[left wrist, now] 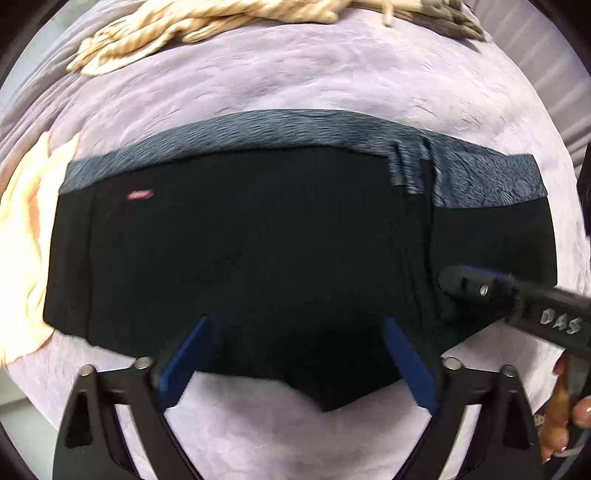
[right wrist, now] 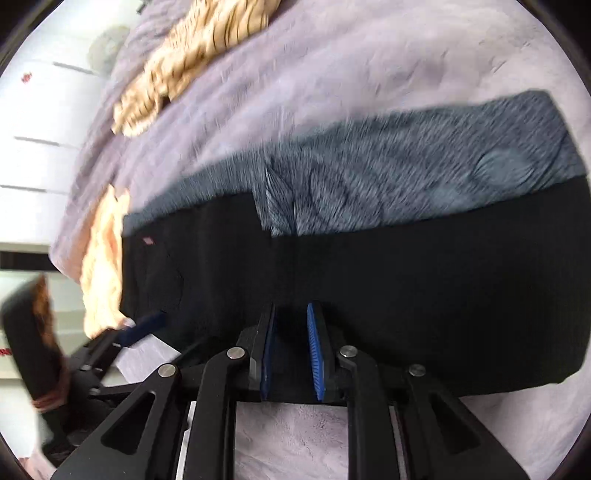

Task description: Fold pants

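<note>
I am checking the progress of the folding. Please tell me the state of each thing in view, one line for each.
Black pants: lying flat on the bed, folded over, grey fleecy inside showing along the far edge.
Left gripper: jaws wide open over the near edge of the pants, holding nothing.
Right gripper: jaws nearly closed, a small gap visible, at the pants' near edge.
Striped cloth: crumpled.

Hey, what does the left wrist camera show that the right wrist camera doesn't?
Only the left wrist view shows the left hand-held gripper head-on, jaws wide open over the near edge of the black pants, and grey-brown cloth at the top edge. Only the right wrist view shows white drawer fronts beyond the bed and the right hand-held gripper's blue pads from behind, a narrow gap between them. Both show the pants with fuzzy grey lining, lilac blanket, striped garment and peach cloth.
</note>
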The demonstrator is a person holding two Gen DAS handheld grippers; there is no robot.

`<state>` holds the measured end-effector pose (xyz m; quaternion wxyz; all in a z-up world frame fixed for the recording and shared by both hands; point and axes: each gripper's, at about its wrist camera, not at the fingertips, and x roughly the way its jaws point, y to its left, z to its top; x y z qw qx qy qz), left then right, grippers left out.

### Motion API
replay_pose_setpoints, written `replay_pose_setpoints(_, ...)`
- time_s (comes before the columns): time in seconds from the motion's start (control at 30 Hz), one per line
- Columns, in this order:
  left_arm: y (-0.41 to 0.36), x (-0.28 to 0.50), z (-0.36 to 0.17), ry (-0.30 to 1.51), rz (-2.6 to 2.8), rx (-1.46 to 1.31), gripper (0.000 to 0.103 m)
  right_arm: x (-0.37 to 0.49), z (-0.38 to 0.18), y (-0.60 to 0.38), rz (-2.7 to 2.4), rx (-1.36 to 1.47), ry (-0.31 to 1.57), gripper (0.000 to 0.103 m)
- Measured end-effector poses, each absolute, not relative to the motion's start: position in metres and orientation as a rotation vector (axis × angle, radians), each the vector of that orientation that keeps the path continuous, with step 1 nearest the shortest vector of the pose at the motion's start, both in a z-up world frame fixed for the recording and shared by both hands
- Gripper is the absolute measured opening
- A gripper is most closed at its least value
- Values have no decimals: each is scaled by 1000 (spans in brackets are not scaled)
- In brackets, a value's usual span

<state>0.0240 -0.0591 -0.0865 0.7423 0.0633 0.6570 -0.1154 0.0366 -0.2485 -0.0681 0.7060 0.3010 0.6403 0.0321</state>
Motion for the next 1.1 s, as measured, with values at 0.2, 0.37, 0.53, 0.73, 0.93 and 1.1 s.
replay_pose_setpoints(0.2,-23,5,-94,1489,-229,104,96,23,-71,-241,6,679,1435,20)
replay_pose_setpoints(0.37,6,-8,-92,1498,-200,72,96,20,-62,-240,-12,629,1463,20)
replay_pose_setpoints(0.53,31,1,-92,1498,-165,42,96,21,-52,-219,-50,528,1481,20)
replay_pose_setpoints(0.73,64,2,-91,1505,-143,19,96,22,-39,-199,-56,463,1486,20)
replay_pose_setpoints(0.93,100,4,-92,1509,-137,14,96,34,-34,-167,-19,397,1505,29)
replay_pose_setpoints(1.1,140,1,-93,1520,-125,-8,96,43,-39,-140,-1,330,1520,42)
